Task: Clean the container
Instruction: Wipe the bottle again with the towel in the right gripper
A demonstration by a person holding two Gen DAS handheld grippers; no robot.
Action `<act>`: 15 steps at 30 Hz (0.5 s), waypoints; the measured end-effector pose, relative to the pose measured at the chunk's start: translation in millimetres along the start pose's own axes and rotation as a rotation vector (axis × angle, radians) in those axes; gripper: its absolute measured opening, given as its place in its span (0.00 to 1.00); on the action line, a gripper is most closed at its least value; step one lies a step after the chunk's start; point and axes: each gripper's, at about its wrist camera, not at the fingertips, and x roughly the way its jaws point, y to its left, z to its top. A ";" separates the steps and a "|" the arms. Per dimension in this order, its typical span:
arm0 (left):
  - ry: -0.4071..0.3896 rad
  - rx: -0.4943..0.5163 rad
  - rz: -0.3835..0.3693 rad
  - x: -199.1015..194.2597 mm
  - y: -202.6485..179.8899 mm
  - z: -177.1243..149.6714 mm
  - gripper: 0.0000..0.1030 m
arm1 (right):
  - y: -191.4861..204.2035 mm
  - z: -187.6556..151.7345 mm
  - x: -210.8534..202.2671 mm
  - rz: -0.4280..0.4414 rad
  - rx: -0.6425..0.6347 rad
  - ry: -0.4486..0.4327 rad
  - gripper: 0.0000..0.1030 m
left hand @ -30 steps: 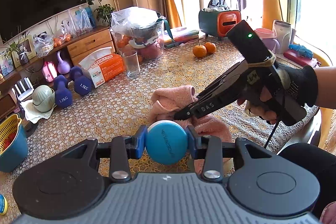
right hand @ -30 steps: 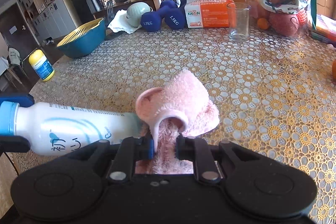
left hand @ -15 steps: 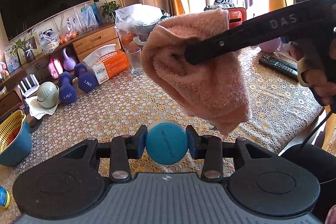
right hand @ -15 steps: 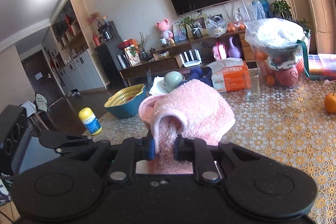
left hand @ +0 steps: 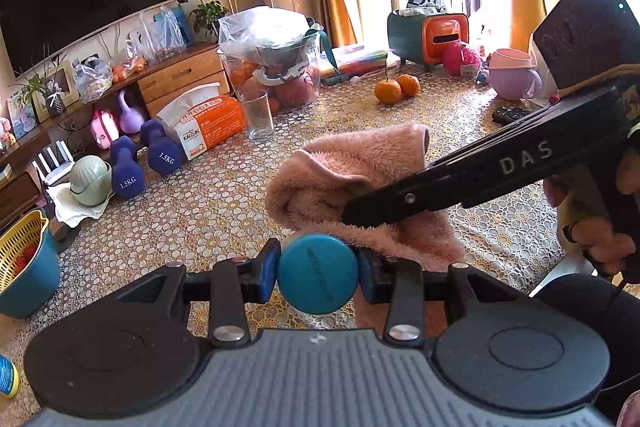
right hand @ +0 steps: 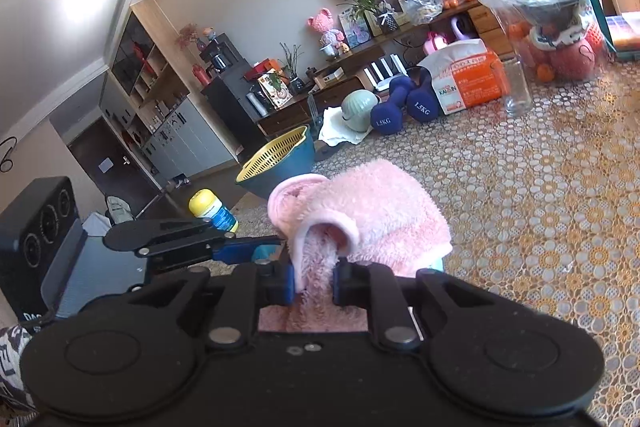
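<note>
Container, white plastic bottle with round blue screw cap [left hand: 317,279]: we judge it light, rigid, slick; left gripper [left hand: 318,277] clamps its cap, right gripper [right hand: 314,281] pinches soft pink fleece cloth [right hand: 360,215] just beside that cap.

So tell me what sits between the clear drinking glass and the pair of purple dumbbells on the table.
An orange and white tissue pack lies between the clear glass and the purple dumbbells; both wrist views show it.
</note>
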 end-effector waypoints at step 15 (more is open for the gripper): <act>-0.017 -0.066 -0.051 3.8 18.0 2.7 0.38 | -36.0 18.4 59.0 -0.156 -0.039 0.122 0.16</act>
